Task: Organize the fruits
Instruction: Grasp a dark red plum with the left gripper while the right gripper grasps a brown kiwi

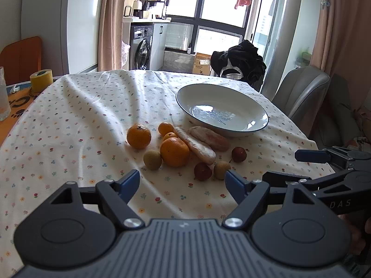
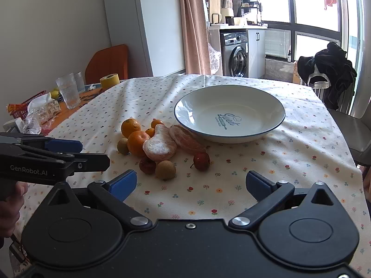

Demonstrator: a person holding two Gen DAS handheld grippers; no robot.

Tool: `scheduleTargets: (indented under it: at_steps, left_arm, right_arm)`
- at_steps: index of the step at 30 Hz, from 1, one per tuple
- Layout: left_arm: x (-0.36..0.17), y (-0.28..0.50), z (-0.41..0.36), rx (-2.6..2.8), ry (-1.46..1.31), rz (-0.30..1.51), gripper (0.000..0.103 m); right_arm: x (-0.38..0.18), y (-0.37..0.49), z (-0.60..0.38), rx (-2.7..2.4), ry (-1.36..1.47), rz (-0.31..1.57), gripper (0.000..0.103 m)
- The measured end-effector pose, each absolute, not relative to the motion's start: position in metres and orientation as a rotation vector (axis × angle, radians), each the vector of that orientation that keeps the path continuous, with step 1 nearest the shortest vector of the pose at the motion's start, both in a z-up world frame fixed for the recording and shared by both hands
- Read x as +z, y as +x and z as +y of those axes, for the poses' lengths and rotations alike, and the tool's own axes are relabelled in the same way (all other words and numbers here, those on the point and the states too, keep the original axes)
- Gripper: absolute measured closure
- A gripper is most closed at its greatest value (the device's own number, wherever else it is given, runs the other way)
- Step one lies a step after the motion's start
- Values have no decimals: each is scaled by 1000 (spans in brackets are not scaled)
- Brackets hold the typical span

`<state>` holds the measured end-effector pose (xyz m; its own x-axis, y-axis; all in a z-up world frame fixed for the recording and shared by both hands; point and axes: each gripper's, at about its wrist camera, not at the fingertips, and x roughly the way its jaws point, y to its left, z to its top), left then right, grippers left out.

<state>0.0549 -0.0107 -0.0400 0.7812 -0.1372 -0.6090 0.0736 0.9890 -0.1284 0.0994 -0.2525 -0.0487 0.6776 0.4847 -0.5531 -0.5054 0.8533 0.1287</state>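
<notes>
A pile of fruit lies on the flowered tablecloth (image 1: 69, 120). It holds a big orange (image 1: 174, 152) (image 2: 137, 143), a second orange (image 1: 139, 136) (image 2: 130, 127), two small mandarins (image 1: 166, 128), two pale pink oblong pieces (image 1: 194, 145) (image 2: 160, 144), two dark red fruits (image 1: 202, 171) (image 2: 201, 161) and two tan round fruits (image 1: 152, 159) (image 2: 165, 170). Behind it stands an empty white bowl with a blue rim (image 1: 264, 115) (image 2: 281, 113). My left gripper (image 1: 182, 183) (image 2: 85, 153) hovers open just short of the pile. My right gripper (image 2: 190, 183) (image 1: 296, 166) is open too, nearer the table's edge.
At the left edge are a yellow tape roll (image 1: 41, 80) (image 2: 109, 81), drinking glasses (image 2: 68, 91), snack bags (image 2: 41, 111) and an orange chair back (image 2: 106, 62). A grey chair (image 1: 301, 95) and a chair draped in black clothes (image 1: 241, 62) stand beyond the table on the right.
</notes>
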Motion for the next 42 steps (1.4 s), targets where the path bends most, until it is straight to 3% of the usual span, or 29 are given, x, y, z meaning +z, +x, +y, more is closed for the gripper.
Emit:
scheduleTargets:
  at_steps: [13, 18, 22, 24, 30, 38, 42]
  left_arm:
    - [-64, 85, -20, -153, -110, 735, 61]
    - [-68, 94, -22, -156, -122, 747, 63]
    - [-71, 103, -24, -168, -140, 754, 63]
    - [-73, 109, -27, -162, -132, 759, 64]
    - [-80, 116, -32, -168, -135, 761, 81]
    - [-75, 107, -20, -141, -146, 744, 81]
    - [-73, 104, -15, -125, -149, 740, 81]
  right_arm:
    - [-64, 119, -242, 645, -28, 652, 43]
    - [-67, 126, -242, 675, -10, 675, 48]
    - [-69, 130, -241, 702, -8, 688, 59]
    - [-70, 132, -242, 723, -3, 688, 60]
    - [-71, 139, -239, 775, -12, 704, 60]
    - [-71, 147, -226, 801, -47, 709, 62]
    - [-77, 148, -217, 804, -70, 723, 73]
